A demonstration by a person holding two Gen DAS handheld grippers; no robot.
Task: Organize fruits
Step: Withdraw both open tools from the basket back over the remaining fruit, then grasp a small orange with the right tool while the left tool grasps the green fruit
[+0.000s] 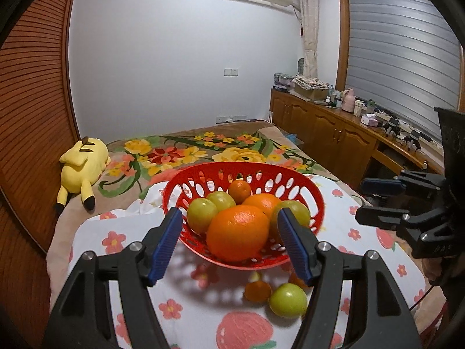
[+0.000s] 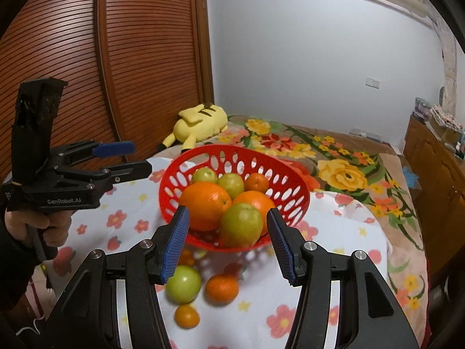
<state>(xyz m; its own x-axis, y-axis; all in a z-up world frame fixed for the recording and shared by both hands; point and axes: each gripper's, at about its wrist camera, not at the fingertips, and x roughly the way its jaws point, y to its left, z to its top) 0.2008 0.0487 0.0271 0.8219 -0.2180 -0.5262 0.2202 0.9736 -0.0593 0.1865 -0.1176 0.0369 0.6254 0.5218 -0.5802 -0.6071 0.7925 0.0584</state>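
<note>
A red perforated basket (image 1: 218, 167) (image 2: 232, 149) stands on a white flowered cloth (image 1: 122, 232) on the bed. It holds two big oranges (image 1: 238, 232), several green fruits (image 1: 200, 215) and a small mandarin (image 1: 239, 190). In front of it, a green fruit (image 1: 287, 299) (image 2: 184, 283) and small mandarins (image 1: 257, 290) (image 2: 222, 288) lie loose on the cloth. My left gripper (image 1: 229, 218) (image 2: 139, 158) hovers left of the basket, open and empty. My right gripper (image 2: 228, 215) (image 1: 361, 200) hovers at the basket's near right, open and empty too.
A yellow plush toy (image 1: 81, 171) (image 2: 200, 123) lies on the floral blanket (image 1: 203, 148) behind the basket. A slatted wooden wardrobe (image 1: 29, 101) runs along the left. Cluttered wooden cabinets (image 1: 334, 133) line the right. A hand (image 2: 32, 226) grips the left tool.
</note>
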